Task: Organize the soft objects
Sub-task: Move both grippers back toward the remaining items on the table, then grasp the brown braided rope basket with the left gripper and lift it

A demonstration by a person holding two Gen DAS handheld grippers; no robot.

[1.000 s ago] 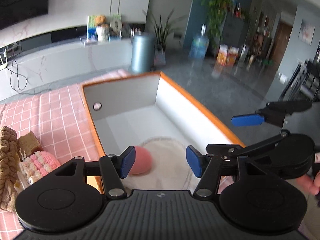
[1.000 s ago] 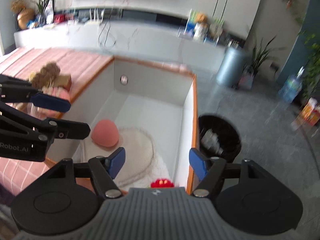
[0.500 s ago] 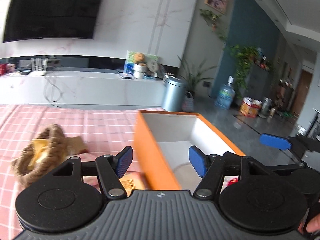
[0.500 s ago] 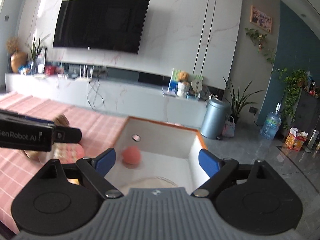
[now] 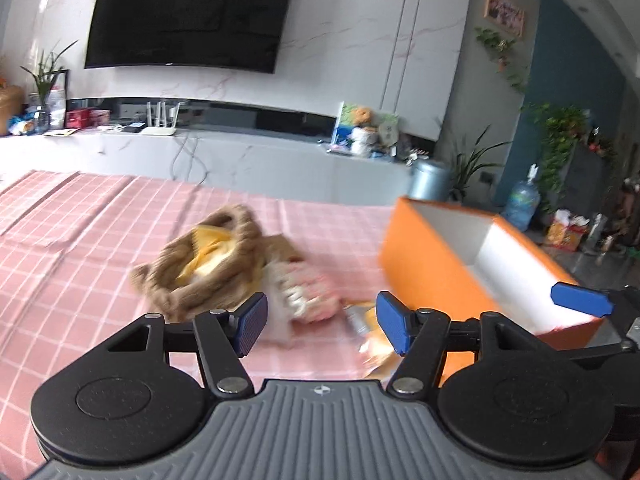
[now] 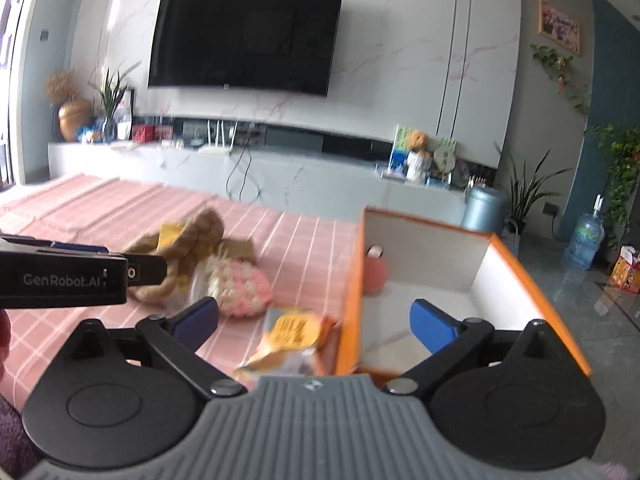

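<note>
Soft things lie heaped on the pink checked tablecloth (image 5: 100, 240): a brown braided knit piece (image 5: 200, 268) with a yellow cloth (image 5: 208, 246) tucked inside, and touching it a pink-and-cream crocheted item (image 5: 308, 292). Just beside the orange cardboard box with white inner walls (image 6: 516, 280) lies a crinkly yellow snack packet (image 6: 292, 336). Inside the box, near its far wall, sits a round pink soft ball (image 6: 375, 274). The left gripper (image 5: 320, 320) hangs above the cloth near the crocheted item, jaws wide apart and holding nothing. The right gripper (image 6: 314, 322) hovers over the box's near corner and the packet, jaws spread wide and bare
</note>
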